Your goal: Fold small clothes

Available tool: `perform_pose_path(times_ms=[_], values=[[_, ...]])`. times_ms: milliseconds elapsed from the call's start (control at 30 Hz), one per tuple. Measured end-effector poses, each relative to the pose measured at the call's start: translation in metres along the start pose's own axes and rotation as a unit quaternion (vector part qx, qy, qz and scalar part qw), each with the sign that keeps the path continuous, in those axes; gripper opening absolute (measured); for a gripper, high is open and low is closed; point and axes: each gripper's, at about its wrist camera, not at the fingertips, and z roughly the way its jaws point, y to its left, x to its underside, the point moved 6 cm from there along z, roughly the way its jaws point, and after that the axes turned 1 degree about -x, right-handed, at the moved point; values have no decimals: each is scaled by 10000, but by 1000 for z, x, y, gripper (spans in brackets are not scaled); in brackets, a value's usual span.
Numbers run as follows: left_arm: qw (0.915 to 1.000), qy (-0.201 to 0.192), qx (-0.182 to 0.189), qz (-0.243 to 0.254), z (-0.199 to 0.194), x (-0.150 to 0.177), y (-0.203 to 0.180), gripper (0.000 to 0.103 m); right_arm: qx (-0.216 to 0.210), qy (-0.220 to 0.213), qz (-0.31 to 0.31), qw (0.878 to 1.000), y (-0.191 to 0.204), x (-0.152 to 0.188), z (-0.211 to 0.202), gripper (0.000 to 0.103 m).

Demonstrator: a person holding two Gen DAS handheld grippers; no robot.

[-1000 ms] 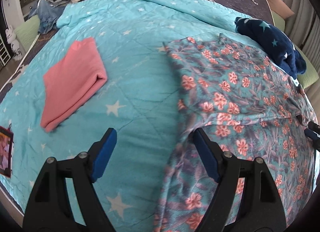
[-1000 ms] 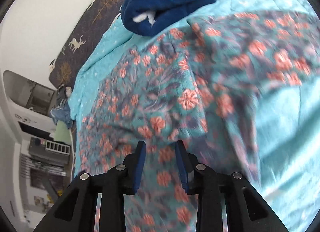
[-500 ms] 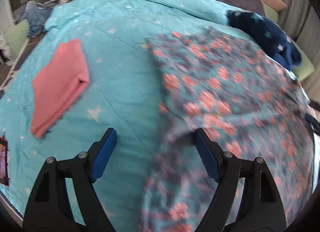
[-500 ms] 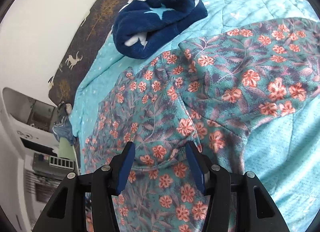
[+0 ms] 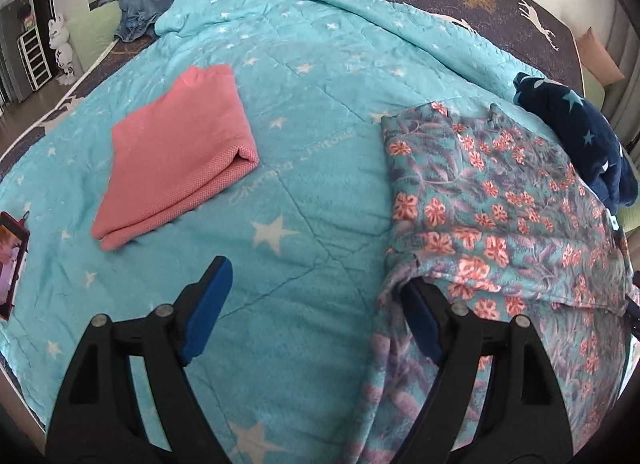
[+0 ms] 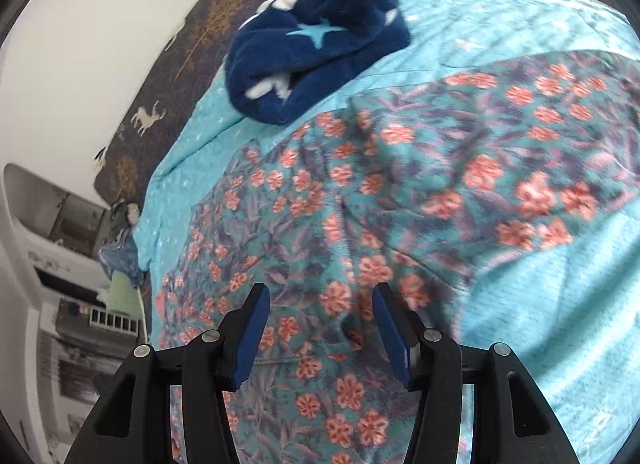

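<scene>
Lying spread across a turquoise star blanket on the bed: floral garment, beside a folded pink cloth. Hovering with fingers spread wide, pinching nothing: left gripper. Having just been opening, fingers apart over the floral fabric without pressing it: right gripper.

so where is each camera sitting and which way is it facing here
Left wrist: rides on the left gripper, looking down across the turquoise blanket at the folded pink garment and floral garment; its open black fingers show.
Right wrist: rides on the right gripper, angled down over the floral garment; its open fingers show.
Shared: floral garment, navy star fleece, blanket.
</scene>
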Motion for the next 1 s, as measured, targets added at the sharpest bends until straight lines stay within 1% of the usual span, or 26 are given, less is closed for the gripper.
perform_pose_path(times_ms=[100, 167, 200, 267, 333, 367, 400, 433, 467, 500, 533, 567, 600, 633, 667, 700, 733, 800, 833, 867, 900, 933, 967, 1000], values=[[10000, 33, 12, 24, 1, 2, -1, 82, 16, 154, -301, 9994, 7, -7, 11, 57], [10000, 36, -3, 55, 2, 2, -1, 82, -85, 347, -602, 9975, 16, -18, 23, 61], [10000, 33, -5, 63, 2, 3, -1, 82, -134, 425, -646, 9969, 18, -21, 27, 63], [10000, 38, 4, 58, 2, 3, -1, 82, -237, 641, -569, 9960, 20, -33, 41, 63], [10000, 48, 18, 40, 2, 4, -1, 82, -366, 767, -306, 9959, 19, -42, 52, 63], [10000, 52, 24, 37, 2, 4, -1, 82, -379, 836, -217, 9955, 19, -45, 57, 59], [10000, 54, 27, 34, 2, 4, -2, 82, -314, 893, -191, 9953, 20, -47, 60, 28], [10000, 31, 29, 47, 1, 3, -3, 82, -145, 1042, -327, 9939, 23, -47, 65, 7], [10000, 5, 30, 65, 1, 3, -3, 82, -23, 1020, -384, 9940, 26, -48, 65, 4], [9999, -50, 27, 103, -1, 3, -4, 82, -33, 839, -440, 9955, 31, -52, 59, 4], [9998, -124, 5, 167, -3, 2, -5, 82, -182, 553, -600, 9965, 42, -59, 47, 4], [9997, -146, -13, 196, -3, 1, -5, 82, -497, 221, -741, 9958, 56, -66, 31, 4], [9996, -153, -47, 213, -3, 1, -5, 82, -879, -64, -859, 9924, 68, -71, 15, 4], [9997, -135, -78, 188, -2, 1, -4, 82, -1323, -360, -1053, 9850, 80, -75, -5, 4], [9997, -127, -76, 169, -2, 1, -3, 82, -1456, -559, -1214, 9803, 85, -78, -15, 5], [9998, -115, -61, 147, -1, 2, -2, 82, -1296, -697, -1338, 9800, 83, -82, -18, 5], [9999, -96, -44, 126, 0, 2, -2, 82, -869, -671, -1352, 9847, 72, -86, -10, 6], [9999, -104, -25, 118, 0, 2, -1, 82, 141, -288, -1085, 9936, 36, -90, 20, 16], [9998, -155, -36, 138, -3, 2, -1, 82, 436, -140, -899, 9949, 22, -89, 29, 18], [9997, -186, -49, 160, -6, 3, -1, 82, 612, -17, -685, 9958, 7, -88, 35, 20], [9995, -227, -42, 205, -9, 3, -1, 82, 581, 37, -483, 9971, -4, -86, 35, 21], [9993, -257, -17, 265, -16, 4, -2, 82, 395, 6, -330, 9987, -8, -83, 32, 23], [9992, -262, 11, 293, -19, 4, -2, 82, 171, -15, -235, 9996, -9, -78, 26, 28], [9990, -300, 87, 319, -27, 4, -2, 82, 39, 18, -247, 9997, -6, -71, 19, 34]])
